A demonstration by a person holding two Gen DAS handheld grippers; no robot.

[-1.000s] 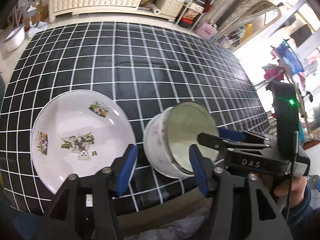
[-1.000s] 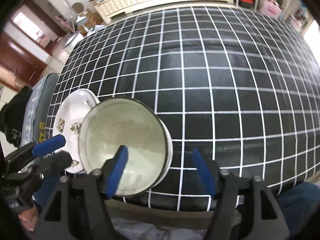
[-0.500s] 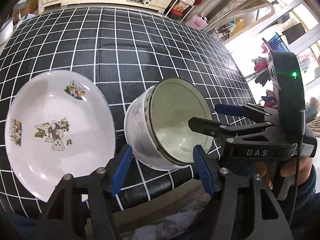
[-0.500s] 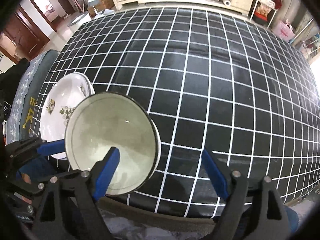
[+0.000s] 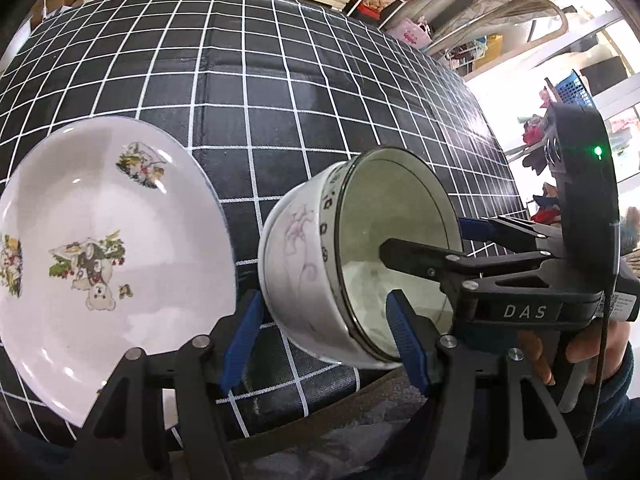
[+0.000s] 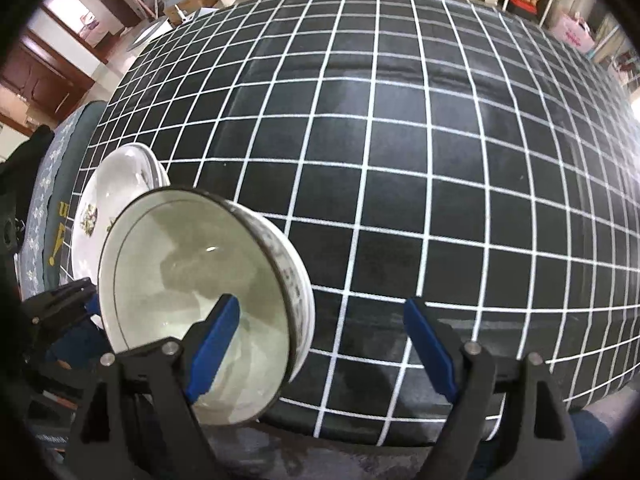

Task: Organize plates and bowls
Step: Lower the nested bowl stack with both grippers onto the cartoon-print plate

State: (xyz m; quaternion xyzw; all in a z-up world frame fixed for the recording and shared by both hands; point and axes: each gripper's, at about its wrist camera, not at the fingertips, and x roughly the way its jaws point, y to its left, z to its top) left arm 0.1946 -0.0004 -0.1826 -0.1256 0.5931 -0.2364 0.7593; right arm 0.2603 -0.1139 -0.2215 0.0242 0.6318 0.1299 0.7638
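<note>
Bowl (image 5: 304,264): tilted on its side above the counter (image 5: 280,92) edge; your right gripper (image 6: 320,340) has one finger inside, jaws wide. Plate (image 5: 92,248): just left. Your left gripper (image 5: 324,336): jaws wide, bowl between them, untouched.

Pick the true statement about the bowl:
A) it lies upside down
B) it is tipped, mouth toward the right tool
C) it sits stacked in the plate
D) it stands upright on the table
B: the bowl is tipped sideways, its mouth facing the right tool, which has one finger inside.
</note>
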